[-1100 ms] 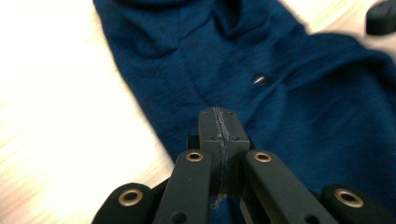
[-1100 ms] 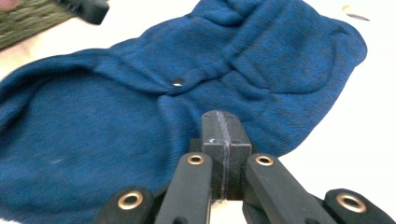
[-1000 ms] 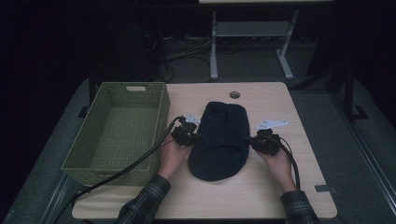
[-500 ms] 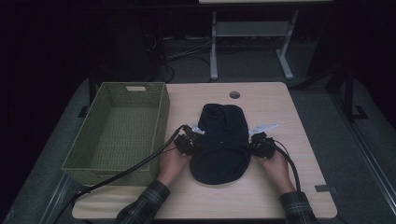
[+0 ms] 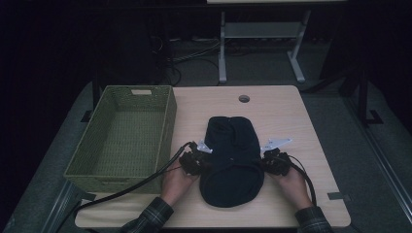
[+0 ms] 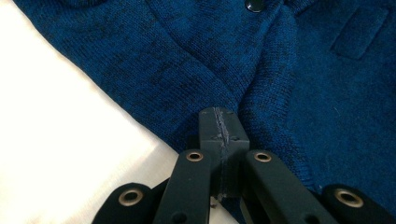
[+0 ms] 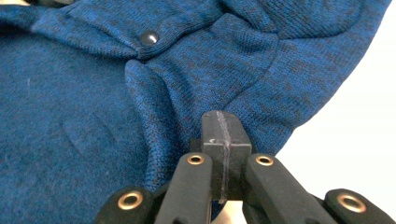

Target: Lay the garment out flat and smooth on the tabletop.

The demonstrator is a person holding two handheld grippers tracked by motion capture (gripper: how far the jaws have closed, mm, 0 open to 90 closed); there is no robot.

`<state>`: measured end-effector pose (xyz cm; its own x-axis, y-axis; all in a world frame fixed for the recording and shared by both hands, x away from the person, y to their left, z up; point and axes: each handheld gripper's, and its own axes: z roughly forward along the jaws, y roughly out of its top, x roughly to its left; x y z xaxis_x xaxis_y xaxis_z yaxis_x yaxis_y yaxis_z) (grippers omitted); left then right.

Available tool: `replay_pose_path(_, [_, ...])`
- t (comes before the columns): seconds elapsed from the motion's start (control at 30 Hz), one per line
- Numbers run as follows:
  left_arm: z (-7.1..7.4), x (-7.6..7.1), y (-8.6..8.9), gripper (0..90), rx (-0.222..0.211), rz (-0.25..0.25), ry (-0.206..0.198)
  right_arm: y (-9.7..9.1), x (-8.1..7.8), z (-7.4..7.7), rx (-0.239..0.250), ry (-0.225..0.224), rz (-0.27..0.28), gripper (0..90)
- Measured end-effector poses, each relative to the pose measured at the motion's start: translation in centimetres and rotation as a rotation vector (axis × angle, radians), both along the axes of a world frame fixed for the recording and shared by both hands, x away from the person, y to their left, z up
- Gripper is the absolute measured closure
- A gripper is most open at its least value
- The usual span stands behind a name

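Observation:
A dark blue knit garment (image 5: 232,160) with a dark button (image 7: 149,36) lies on the light wooden table (image 5: 286,111), bunched narrow between my two grippers. My left gripper (image 5: 201,162) is at its left edge, jaws shut on a pinch of the knit (image 6: 280,70), and a crease runs from the jaw tip (image 6: 219,116). At the right edge my right gripper (image 5: 266,162) is likewise shut on the fabric (image 7: 93,116), with a fold rising from its tip (image 7: 222,119). A hand holds each gripper from the near side.
A green woven basket (image 5: 167,126), nothing in it, stands on the table's left side, close to the left gripper. A round cable hole (image 5: 244,98) sits at the table's far middle. Black cables trail from both grippers toward the near edge.
Both hands have drawn back toward the near edge, and the garment has slid with them. Its sides are pulled in closer between the grippers.

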<state>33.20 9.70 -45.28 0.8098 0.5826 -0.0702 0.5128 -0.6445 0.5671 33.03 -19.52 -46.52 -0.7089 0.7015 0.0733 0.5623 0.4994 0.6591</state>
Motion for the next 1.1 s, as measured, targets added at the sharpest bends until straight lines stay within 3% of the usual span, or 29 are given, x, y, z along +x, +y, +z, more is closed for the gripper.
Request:
replay_pose_path(0.3, [0.1, -2.3, 0.2, 90.0, 0.014, -0.024, -0.003, 0.2, -2.3, 0.1, -0.015, -0.001, 0.042, 90.0])
replay_pose_path(0.57, [0.1, -4.1, 0.1, 90.0, -0.002, -0.042, 0.014, 0.0, -4.1, 0.1, -0.021, -0.012, 0.055, 90.0])
replay_pose_path(0.73, [0.1, -3.8, 0.2, 89.9, -0.019, -0.043, 0.034, -0.3, -4.1, 0.0, 0.0, -0.006, 0.058, 89.4])
replay_pose_path(0.87, [0.3, -3.6, 0.4, 89.3, -0.063, -0.03, 0.049, -0.6, -4.1, 0.2, 0.005, -0.021, 0.049, 80.9])
replay_pose_path(1.1, [1.5, -2.5, 0.7, 79.3, -0.12, -0.001, 0.038, -1.2, -4.1, 0.7, 0.041, -0.045, 0.011, 66.0])
